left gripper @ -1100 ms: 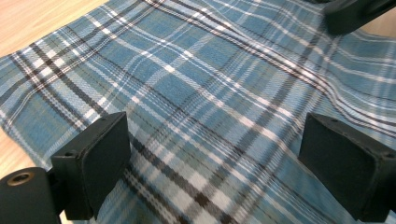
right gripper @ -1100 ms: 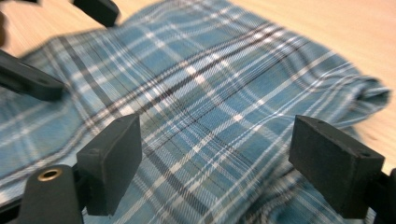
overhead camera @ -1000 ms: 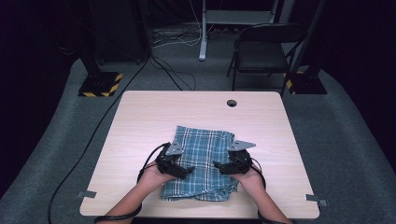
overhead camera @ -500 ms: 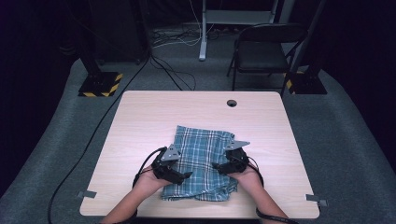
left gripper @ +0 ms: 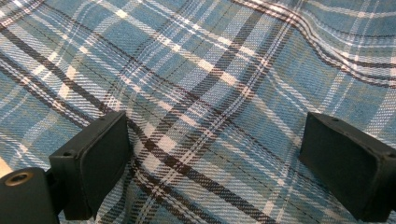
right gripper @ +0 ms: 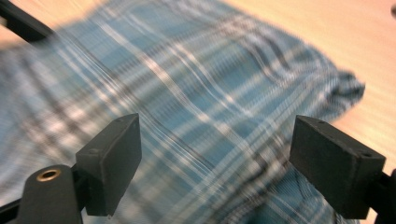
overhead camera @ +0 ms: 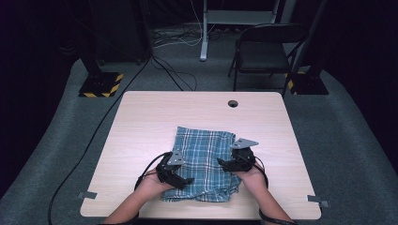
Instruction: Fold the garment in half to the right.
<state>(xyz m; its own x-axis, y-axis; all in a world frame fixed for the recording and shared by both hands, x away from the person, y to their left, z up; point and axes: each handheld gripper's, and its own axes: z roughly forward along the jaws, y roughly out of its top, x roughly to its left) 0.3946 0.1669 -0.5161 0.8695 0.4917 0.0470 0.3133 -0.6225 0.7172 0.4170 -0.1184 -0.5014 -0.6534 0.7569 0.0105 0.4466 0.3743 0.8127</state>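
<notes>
A blue plaid cloth (overhead camera: 204, 161) lies folded on the near half of the wooden table (overhead camera: 141, 122). My left gripper (overhead camera: 185, 180) hovers over the cloth's near left part with its jaws wide apart. Close under those jaws the left gripper view shows the plaid cloth (left gripper: 205, 93), and nothing is pinched by the left gripper (left gripper: 212, 158). My right gripper (overhead camera: 221, 164) is over the cloth's right side, pointing left. Its jaws stand open above the cloth (right gripper: 187, 107) in the right gripper view, and the right gripper (right gripper: 215, 158) holds nothing.
A round cable hole (overhead camera: 233, 103) sits near the table's far edge. A black folding chair (overhead camera: 263, 51) stands beyond the table. Yellow-black striped stand bases (overhead camera: 101, 84) rest on the floor at both far sides. Tape marks (overhead camera: 87, 195) sit at the near corners.
Both hands have shifted only slightly over the cloth; the left gripper has edged a little toward the near edge. The cloth lies as before.
</notes>
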